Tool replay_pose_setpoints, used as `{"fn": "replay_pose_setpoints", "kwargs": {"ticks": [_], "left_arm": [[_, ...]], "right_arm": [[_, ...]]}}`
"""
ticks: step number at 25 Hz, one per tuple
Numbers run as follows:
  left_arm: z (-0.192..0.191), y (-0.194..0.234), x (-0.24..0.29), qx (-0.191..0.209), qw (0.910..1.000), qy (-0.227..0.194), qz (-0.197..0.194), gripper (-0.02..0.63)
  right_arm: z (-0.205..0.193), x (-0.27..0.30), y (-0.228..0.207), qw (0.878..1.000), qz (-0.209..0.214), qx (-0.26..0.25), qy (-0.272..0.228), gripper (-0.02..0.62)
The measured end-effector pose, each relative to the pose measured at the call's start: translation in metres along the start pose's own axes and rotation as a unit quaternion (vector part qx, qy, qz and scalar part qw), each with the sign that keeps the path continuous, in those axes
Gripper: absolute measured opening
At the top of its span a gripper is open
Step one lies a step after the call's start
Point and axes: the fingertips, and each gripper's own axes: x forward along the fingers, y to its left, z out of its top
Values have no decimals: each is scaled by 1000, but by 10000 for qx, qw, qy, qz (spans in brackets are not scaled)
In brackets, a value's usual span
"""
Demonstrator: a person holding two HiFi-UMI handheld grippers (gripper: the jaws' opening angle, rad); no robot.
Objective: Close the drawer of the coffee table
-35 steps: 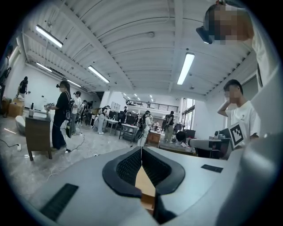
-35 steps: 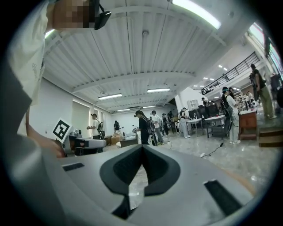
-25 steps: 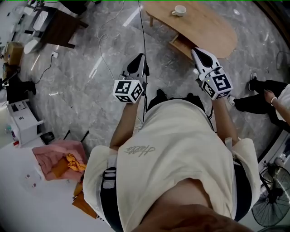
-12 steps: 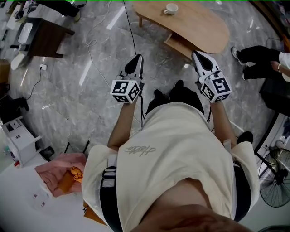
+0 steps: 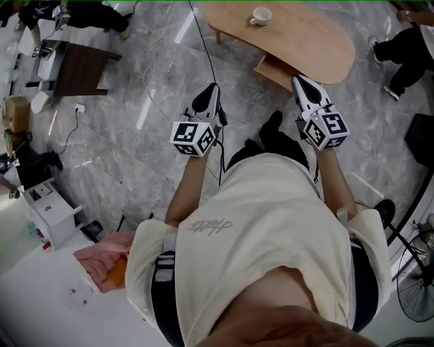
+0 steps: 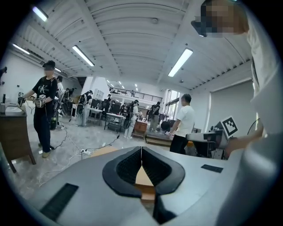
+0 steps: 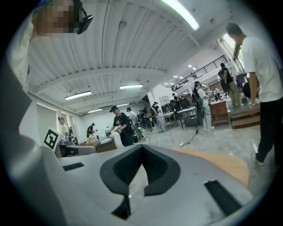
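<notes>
The oval wooden coffee table [image 5: 305,41] stands at the top of the head view with a white cup [image 5: 262,16] on it. Its drawer [image 5: 273,69] sticks out from under the near edge. My left gripper [image 5: 213,87] hangs shut over the marble floor, left of the drawer. My right gripper [image 5: 297,79] is shut too, with its tip just in front of the drawer's right side. In the left gripper view the jaws [image 6: 141,148] meet, with wood [image 6: 144,177] showing behind them. The right gripper view shows shut jaws [image 7: 142,146] and the tabletop [image 7: 223,164] to the right.
A dark side table [image 5: 80,68] stands at the upper left, with cables [image 5: 154,59] trailing across the floor. A white box [image 5: 47,211] and a pink cloth [image 5: 102,261] lie at the lower left. A person's legs [image 5: 405,46] are at the top right, a fan [image 5: 415,284] at the lower right.
Both grippers stay shut and hold about the same place before the table. The legs of the person at the right have moved away toward the top right corner.
</notes>
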Motion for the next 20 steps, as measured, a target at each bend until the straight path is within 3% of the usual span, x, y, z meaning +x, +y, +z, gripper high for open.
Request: {"fn": "replay_pose_setpoints", "kwargs": {"ticks": [4, 9, 16, 20], "left_arm": [[19, 3, 41, 68, 9999, 113, 35, 9], [46, -22, 117, 503, 9977, 193, -421, 9], [69, -53, 206, -17, 9950, 88, -999, 9], [63, -54, 230, 127, 9903, 290, -1355, 9]], "right_arm": [[29, 23, -35, 9998, -2, 11, -218, -5], [34, 30, -103, 9958, -454, 701, -372, -6], [43, 40, -152, 9940, -768, 718, -291, -6], [41, 50, -159, 9921, -876, 855, -286, -5]]}}
